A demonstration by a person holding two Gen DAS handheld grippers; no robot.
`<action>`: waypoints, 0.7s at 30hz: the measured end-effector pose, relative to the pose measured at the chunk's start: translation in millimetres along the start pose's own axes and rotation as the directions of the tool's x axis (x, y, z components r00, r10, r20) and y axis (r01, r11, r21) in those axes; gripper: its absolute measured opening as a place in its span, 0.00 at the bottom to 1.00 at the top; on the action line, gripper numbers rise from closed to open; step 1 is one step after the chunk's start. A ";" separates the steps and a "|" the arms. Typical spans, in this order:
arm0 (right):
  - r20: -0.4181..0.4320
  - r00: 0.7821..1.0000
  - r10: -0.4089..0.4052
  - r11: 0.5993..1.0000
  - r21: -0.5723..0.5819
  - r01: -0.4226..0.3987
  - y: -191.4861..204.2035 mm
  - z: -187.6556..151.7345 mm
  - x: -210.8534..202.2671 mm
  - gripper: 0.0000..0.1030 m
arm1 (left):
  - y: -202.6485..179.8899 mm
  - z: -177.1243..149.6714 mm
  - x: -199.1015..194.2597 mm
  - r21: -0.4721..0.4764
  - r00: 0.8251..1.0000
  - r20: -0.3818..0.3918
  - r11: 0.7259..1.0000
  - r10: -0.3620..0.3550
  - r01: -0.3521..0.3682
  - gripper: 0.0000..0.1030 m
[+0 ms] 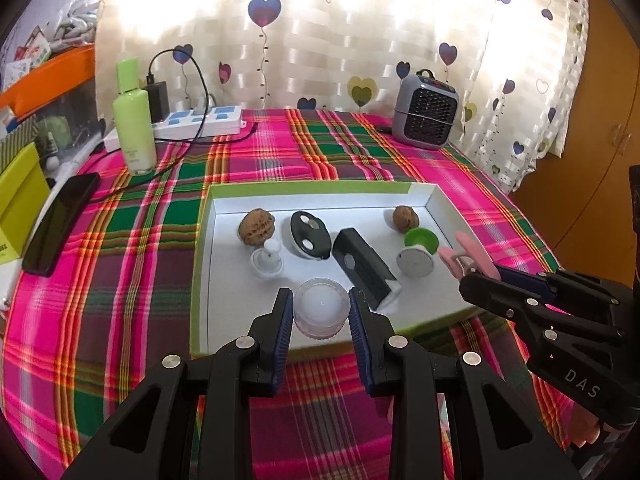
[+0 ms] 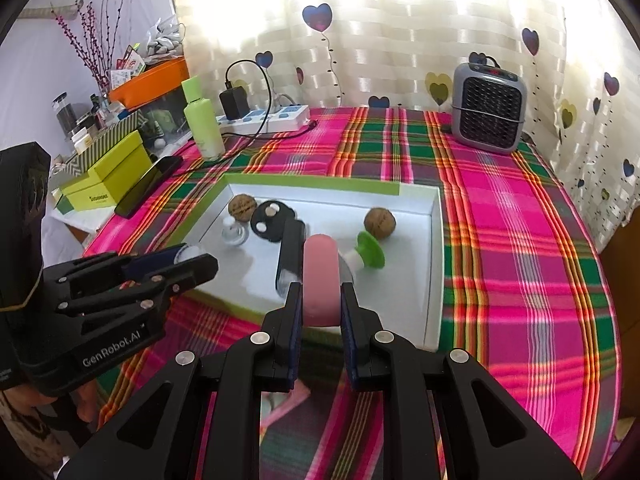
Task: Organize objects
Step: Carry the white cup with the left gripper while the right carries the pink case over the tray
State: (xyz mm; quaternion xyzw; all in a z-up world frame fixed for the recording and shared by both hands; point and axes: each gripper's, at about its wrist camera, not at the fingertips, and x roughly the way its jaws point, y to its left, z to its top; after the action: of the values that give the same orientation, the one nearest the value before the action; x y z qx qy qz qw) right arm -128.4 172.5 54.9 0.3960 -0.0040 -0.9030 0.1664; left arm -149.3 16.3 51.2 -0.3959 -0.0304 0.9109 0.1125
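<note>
Pink plastic, the clip sits clamped between the pads of the right gripper above the white tray's near edge, its long axis running forward toward the curtain. It looks light, stiff and slick, best pinched across its flat sides. The left gripper is closed on a small translucent jar, probably light and slippery.

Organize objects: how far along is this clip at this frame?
Mostly done, it seems: two walnuts, a black oval case, a black box, a small clear bottle and a green-capped piece lie inside the white tray. In hand: the left claw grips a clear round jar, the right claw a pink clip, both over the tray's near edge. Left: setting those two down.
</note>
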 end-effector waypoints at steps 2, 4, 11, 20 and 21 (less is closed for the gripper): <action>-0.001 1.000 0.004 1.000 0.001 -0.004 -1.9 5.6 4.6 0.18 | 1.7 4.3 4.5 -0.004 1.000 -0.002 1.000 -0.002 0.002 0.26; -0.006 1.000 0.009 1.000 0.000 -0.009 -3.6 10.9 10.0 0.18 | 3.5 8.6 9.8 -0.007 1.000 -0.004 1.000 0.002 -0.002 0.26; -0.027 1.000 0.014 1.000 -0.013 -0.015 -8.7 25.1 28.1 0.18 | 6.6 16.0 25.4 -0.012 1.000 -0.020 1.000 0.001 -0.001 0.26; -0.048 0.999 0.003 0.999 -0.042 -0.005 -8.0 39.9 47.2 0.18 | 10.9 18.8 39.5 -0.017 0.999 -0.040 1.000 0.008 -0.009 0.26; -0.050 0.999 0.003 0.999 -0.044 -0.005 -8.0 41.3 49.3 0.18 | 11.5 19.1 41.1 -0.018 0.999 -0.042 1.000 0.009 -0.010 0.26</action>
State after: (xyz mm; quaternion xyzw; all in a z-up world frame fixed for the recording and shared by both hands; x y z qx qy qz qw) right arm -191.5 160.0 46.9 0.4147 0.0196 -0.8924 0.1768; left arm -192.4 15.2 33.2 -0.4162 -0.0345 0.9025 0.1050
